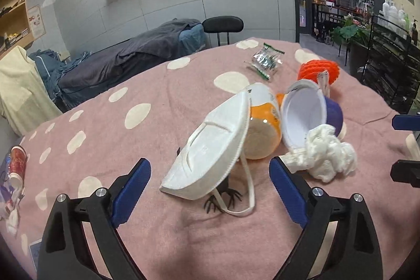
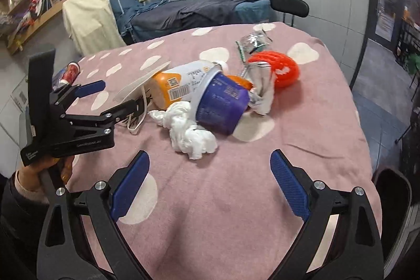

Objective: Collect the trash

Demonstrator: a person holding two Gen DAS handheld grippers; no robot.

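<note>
Two gripper views of a worktop (image 2: 236, 201) draped in a pink cloth with pale spots. The left gripper (image 1: 210, 188) has its jaws spread wide on either side of a white face mask (image 1: 210, 148); its blue pads do not touch the mask, which leans tilted against an orange-and-white bottle (image 1: 262, 127) lying on its side. A small black toy creature (image 1: 223, 198) shows under the mask, beside the mask's ear loop. Touching the bottle lies a tipped purple cup (image 1: 315, 117), its white inside facing the left camera, with a crumpled white tissue (image 1: 325, 156) at its mouth. Beyond these sit an orange knobbly ball (image 1: 319, 71) and a clear crinkled wrapper (image 1: 265, 61); a red can (image 1: 17, 164) lies apart at the left edge of the cloth. The right gripper (image 2: 210, 188) also has its jaws apart and empty, hovering over bare cloth near the tissue. In the right view a hand (image 2: 47, 169) holds the left gripper's handle.
</note>
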